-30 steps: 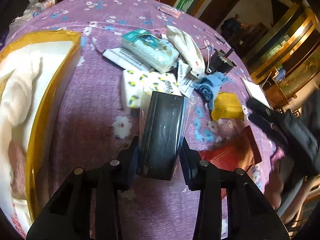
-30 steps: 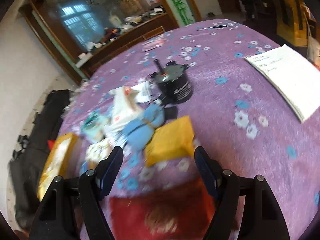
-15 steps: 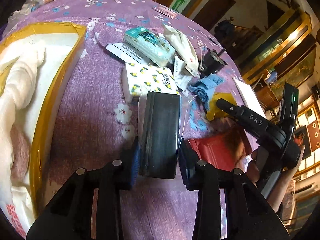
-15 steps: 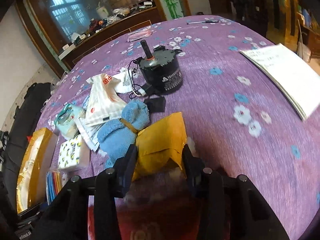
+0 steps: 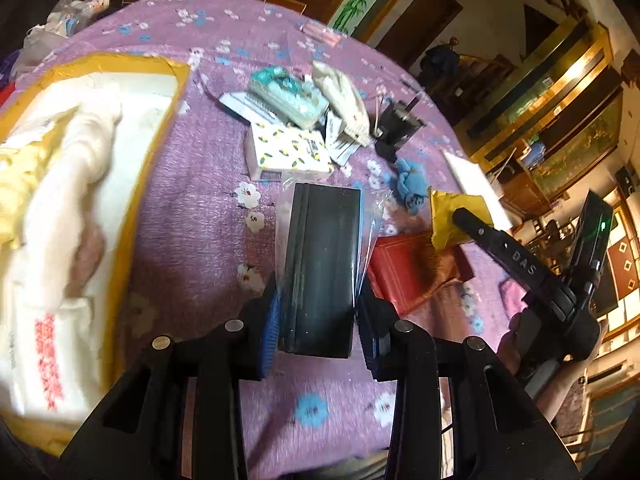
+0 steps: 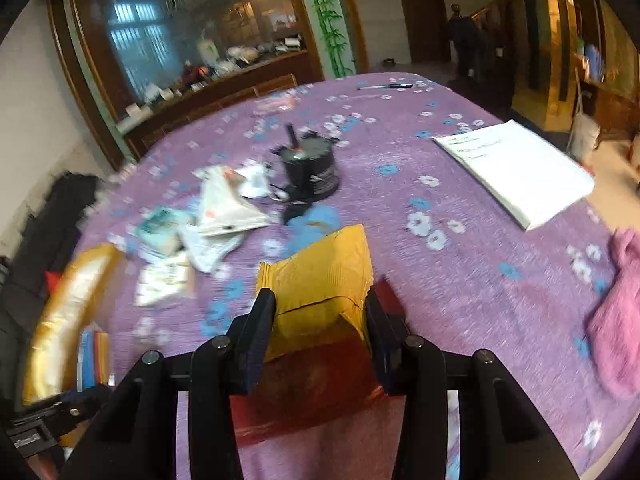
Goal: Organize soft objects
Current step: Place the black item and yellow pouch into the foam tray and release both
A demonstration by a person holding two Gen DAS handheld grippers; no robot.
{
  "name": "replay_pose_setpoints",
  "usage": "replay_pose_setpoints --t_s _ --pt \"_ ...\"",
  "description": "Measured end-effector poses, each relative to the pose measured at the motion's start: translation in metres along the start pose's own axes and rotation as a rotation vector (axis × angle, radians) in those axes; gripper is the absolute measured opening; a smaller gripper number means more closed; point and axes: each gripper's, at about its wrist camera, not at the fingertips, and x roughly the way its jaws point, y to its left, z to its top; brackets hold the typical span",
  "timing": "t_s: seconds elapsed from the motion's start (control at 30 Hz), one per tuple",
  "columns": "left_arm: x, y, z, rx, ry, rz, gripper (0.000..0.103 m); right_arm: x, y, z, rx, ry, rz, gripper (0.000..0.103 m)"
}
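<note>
My left gripper [image 5: 318, 322] is shut on a dark pack in clear plastic wrap [image 5: 322, 256], held above the purple flowered tablecloth [image 5: 192, 216]. To its left lies a yellow-rimmed box [image 5: 156, 152] with white and pale yellow cloths inside. My right gripper [image 6: 320, 312] is shut on a yellow cloth [image 6: 320, 268], lifted off the red packet [image 6: 316, 380] beneath it. In the left wrist view the same yellow cloth [image 5: 448, 212] hangs from the right gripper's finger [image 5: 476, 228]. A blue cloth [image 5: 410, 184] lies beyond it.
A heap of tissue packs [image 5: 288, 148], a teal pack [image 5: 286, 92] and a white pouch [image 5: 344, 96] sits mid-table beside a black motor [image 6: 310, 168]. A white notebook [image 6: 516, 168] and a pink knit cloth [image 6: 616, 320] lie at the right.
The right gripper closed on the yellow cloth and lifted it off the table. The left gripper carried the dark pack toward the yellow-rimmed box, which now fills more of its view.
</note>
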Motion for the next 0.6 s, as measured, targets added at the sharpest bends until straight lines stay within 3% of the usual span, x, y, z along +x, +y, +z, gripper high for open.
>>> replay_pose_setpoints --t_s 0.23,0.43,0.6 --pt "-0.065 0.023 0.006 -0.059 -0.066 0.009 0.034 -0.031 0.055 -0.014 -0.007 0.010 0.352 0.044" --pt "-0.120 0.069 0.025 -0.122 -0.123 0.075 0.034 -0.018 0.125 -0.023 -0.105 0.095 0.492 0.044" --pt "-0.129 0.109 0.046 -0.162 -0.137 0.135 0.034 0.012 0.170 -0.024 -0.160 0.151 0.529 0.044"
